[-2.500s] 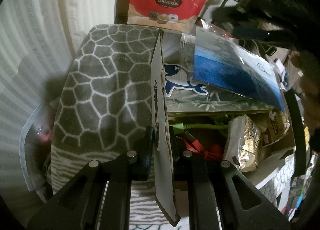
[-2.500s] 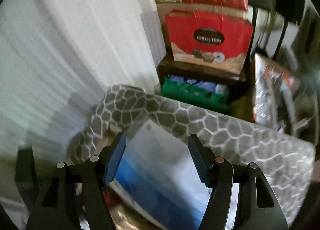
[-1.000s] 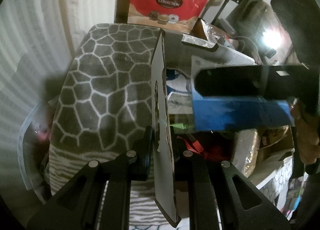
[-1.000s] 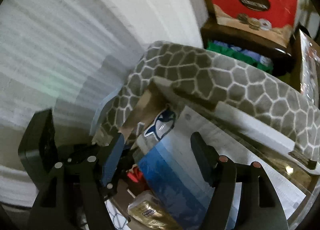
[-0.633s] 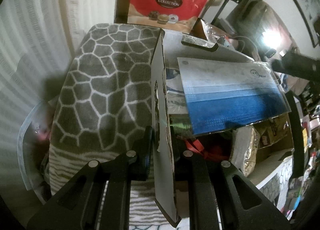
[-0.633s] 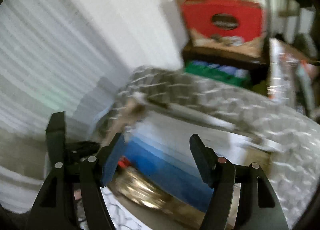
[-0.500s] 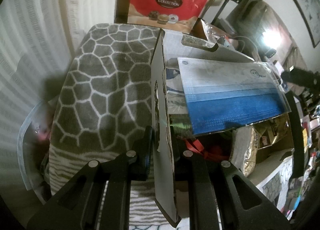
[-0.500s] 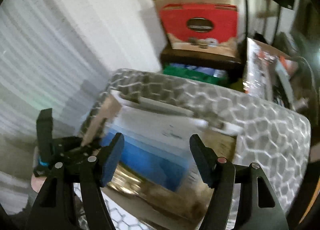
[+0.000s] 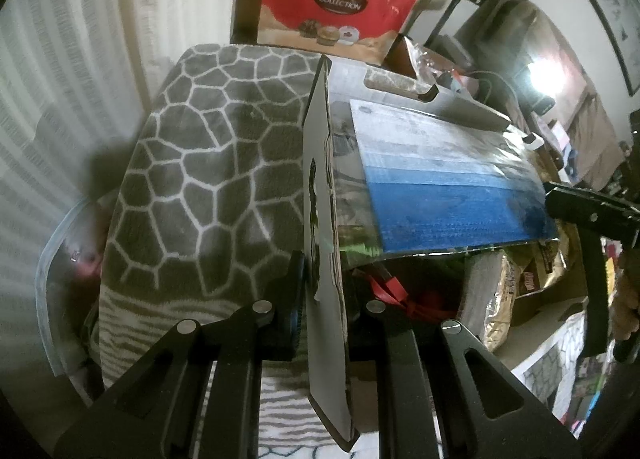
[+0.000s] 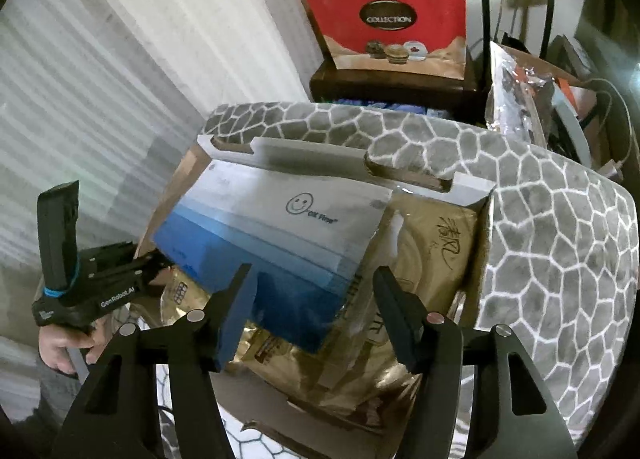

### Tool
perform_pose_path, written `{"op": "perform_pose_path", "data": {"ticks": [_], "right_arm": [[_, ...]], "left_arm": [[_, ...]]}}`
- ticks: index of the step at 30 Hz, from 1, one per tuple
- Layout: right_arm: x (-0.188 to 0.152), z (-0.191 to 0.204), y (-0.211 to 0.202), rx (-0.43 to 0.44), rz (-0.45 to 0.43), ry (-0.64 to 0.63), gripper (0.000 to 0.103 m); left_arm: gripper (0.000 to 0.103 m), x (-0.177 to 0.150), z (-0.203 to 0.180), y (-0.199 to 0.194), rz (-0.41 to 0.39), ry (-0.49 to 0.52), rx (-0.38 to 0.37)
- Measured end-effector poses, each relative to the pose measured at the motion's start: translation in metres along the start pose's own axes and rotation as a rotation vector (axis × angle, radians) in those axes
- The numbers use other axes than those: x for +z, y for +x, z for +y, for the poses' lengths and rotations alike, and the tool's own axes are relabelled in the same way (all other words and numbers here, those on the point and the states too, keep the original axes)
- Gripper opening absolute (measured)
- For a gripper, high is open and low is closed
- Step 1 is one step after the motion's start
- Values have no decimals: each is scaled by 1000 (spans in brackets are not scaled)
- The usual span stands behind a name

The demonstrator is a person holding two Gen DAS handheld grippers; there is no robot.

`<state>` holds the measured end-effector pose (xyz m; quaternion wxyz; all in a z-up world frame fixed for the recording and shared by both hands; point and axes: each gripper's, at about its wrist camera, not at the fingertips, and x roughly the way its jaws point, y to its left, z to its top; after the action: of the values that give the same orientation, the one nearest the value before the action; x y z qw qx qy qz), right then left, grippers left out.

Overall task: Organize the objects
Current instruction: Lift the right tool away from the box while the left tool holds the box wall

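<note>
1. The left gripper tilts steeply downward, its jaws clamped on the upright cardboard flap of an open box. In the right wrist view a hand grasps this tool's handle at the lower left.
2. The right gripper also angles down above the box – its jaws are closing with nothing pressed between the pads; the blue-and-white pack lies below them, untouched.
3. That flat pack rests on top of the box's contents, slanted, white end toward the far flap and deep blue end nearer the grippers. It bears a smiley face and small print I cannot make out for certain.
4. Under it sit gold foil bags, one with brushed characters; a red ribbon shows deeper in the box.
5. A red paper bag behind reads "COLLECTION" above pictured chocolates. The left tool's body carries "GenRobot.AI".
6. The box stands against a grey fleece blanket with a white cell pattern – white slatted blinds fill the left, and clutter crowds the right.
</note>
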<state>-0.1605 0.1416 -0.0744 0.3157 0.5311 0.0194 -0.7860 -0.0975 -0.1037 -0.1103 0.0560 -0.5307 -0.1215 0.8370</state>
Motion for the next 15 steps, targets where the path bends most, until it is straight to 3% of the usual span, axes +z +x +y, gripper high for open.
{"op": "perform_pose_path", "data": {"ticks": [8,15], "right_arm": [[-3,-5,-36,-6,-78,24,63],[-19,-29,-65,-160,-147,106,65]], "left_arm": [[12,2,-1,1,0,1,7],[12,4,-4,3,2,6,13]]}}
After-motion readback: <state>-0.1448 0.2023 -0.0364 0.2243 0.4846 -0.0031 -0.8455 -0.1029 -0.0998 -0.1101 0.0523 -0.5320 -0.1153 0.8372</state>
